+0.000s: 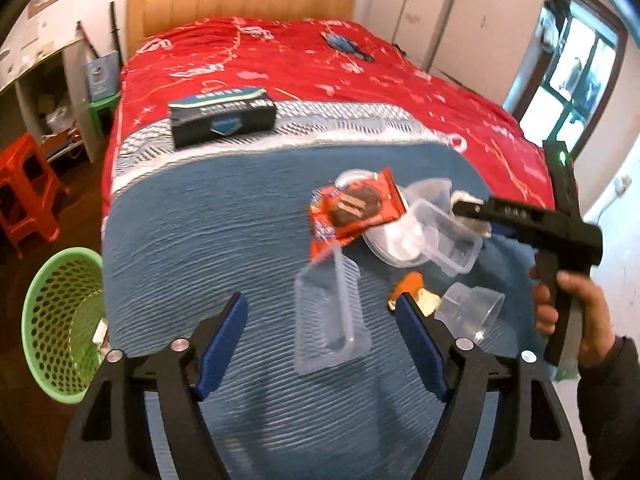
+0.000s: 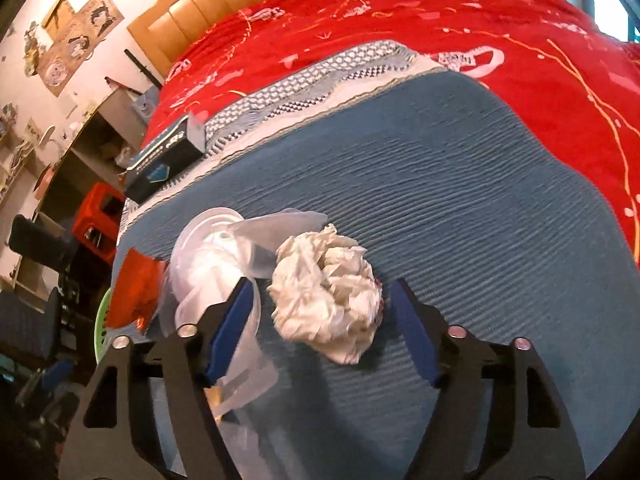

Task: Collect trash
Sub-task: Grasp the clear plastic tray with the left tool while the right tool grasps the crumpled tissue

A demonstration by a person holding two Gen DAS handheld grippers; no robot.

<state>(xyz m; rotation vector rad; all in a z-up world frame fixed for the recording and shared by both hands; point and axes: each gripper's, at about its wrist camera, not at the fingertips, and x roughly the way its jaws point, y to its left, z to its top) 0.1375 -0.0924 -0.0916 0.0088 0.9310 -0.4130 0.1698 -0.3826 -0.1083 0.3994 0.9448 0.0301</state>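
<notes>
Trash lies on the blue blanket [image 1: 208, 240] at the foot of the bed. My left gripper [image 1: 322, 320] is open, its fingers on either side of a clear plastic tray [image 1: 328, 316]. Beyond it lie a red snack wrapper [image 1: 352, 212], more clear plastic containers [image 1: 432, 232], a clear cup [image 1: 472, 312] and a small orange wrapper [image 1: 408, 286]. My right gripper [image 2: 320, 312] is open around a crumpled white tissue [image 2: 328, 292]; it also shows in the left wrist view [image 1: 468, 210]. A green mesh basket [image 1: 60, 320] stands on the floor at the left.
A dark box [image 1: 222, 116] lies on the bed near the red quilt [image 1: 360, 72]. A red stool [image 1: 28, 192] and a green stool [image 1: 102, 108] stand at the left. Clear plastic pieces [image 2: 224, 256] lie left of the tissue.
</notes>
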